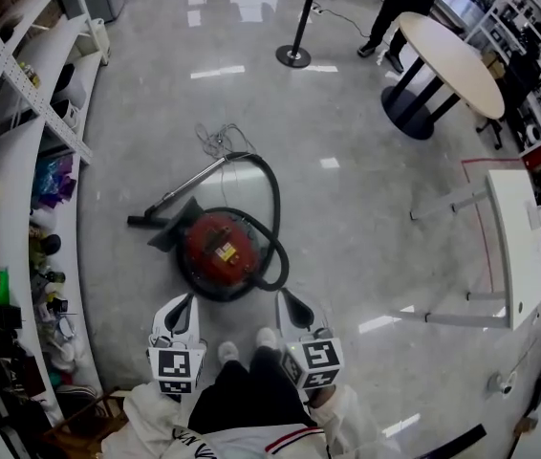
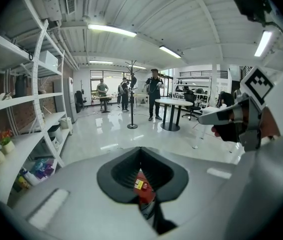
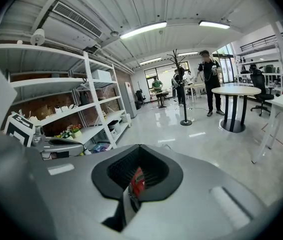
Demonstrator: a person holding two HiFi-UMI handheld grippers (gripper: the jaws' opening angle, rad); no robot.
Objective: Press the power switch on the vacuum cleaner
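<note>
Head view: round red vacuum cleaner (image 1: 218,247), black hose (image 1: 276,208) looped round it, on glossy floor (image 1: 366,247).
Left gripper view: left gripper (image 2: 141,151) jaws together, empty (red shell glimpsed through slit).
Right gripper view: right gripper (image 3: 138,148) jaws together, empty.

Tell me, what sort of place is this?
Likely a big open workroom or lab hall, not a home: a polished floor, long white shelves along one wall stocked with small goods, a round table with people standing near it, and a red vacuum cleaner on the floor.
</note>
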